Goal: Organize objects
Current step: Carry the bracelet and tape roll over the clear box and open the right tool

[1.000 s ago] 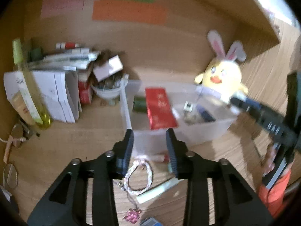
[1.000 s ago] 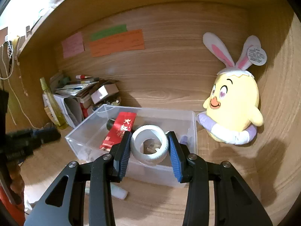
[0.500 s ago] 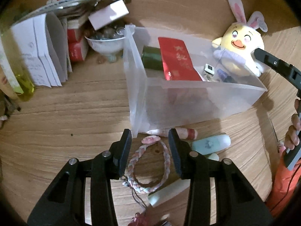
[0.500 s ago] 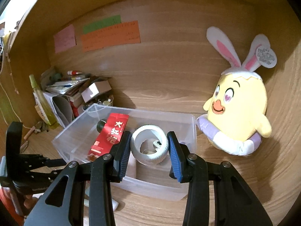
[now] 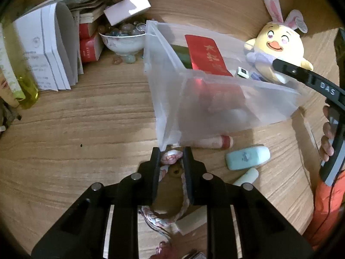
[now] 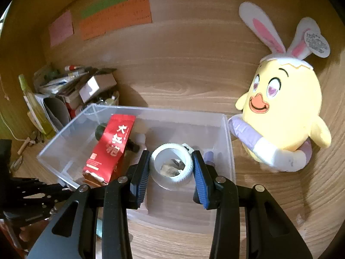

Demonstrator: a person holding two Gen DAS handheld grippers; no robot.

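hovering right tongs (image 6: 171,165) grip ring (image 6: 172,166) over bin (image 6: 228,142).

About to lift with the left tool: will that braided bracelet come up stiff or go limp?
Probably limp: the braided bracelet is woven cord lying in a loose loop on the wooden desk. The left tool pinches only its pink knot, so the rest and the pink charm will likely dangle. It looks light.

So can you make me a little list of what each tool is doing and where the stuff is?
left tool: closed around the braided bracelet on the desk, beside the bin
right tool: holding the white ring over the bin
bin: clear plastic, red packet inside
plush chick: right of bin
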